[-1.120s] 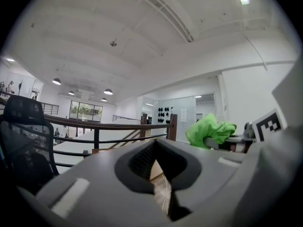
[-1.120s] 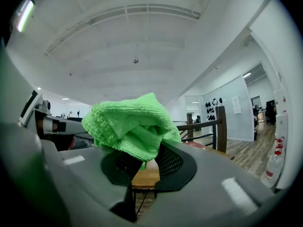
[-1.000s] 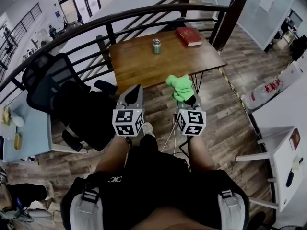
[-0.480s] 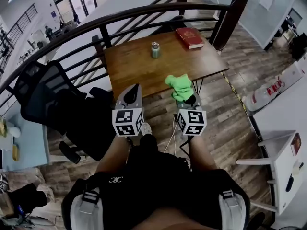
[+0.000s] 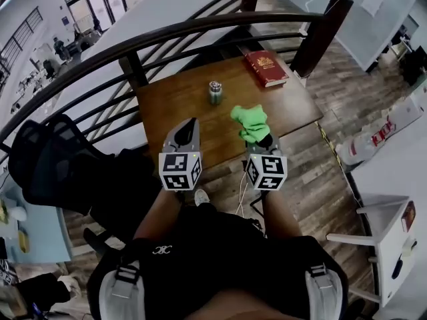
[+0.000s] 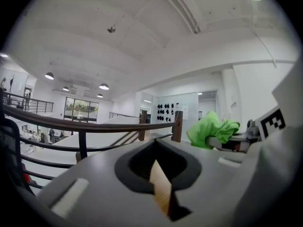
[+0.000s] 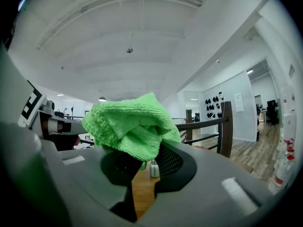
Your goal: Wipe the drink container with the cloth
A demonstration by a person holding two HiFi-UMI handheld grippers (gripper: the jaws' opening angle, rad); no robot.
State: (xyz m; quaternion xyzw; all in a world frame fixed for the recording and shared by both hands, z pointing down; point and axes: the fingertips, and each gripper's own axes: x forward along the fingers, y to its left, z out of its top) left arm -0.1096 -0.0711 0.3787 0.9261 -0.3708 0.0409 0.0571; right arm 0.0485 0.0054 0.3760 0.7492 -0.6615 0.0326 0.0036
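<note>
Drink container (image 5: 215, 93): upright on desk (image 5: 175, 105), well apart from both grippers, judged unwiped
Cloth (image 5: 250, 123): green, clamped in right gripper (image 5: 260, 137)
Left gripper (image 5: 189, 127): jaws together, empty
Status: all wiping remains

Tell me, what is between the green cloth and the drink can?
Only bare table lies between cloth and drink container, in the head view.
</note>
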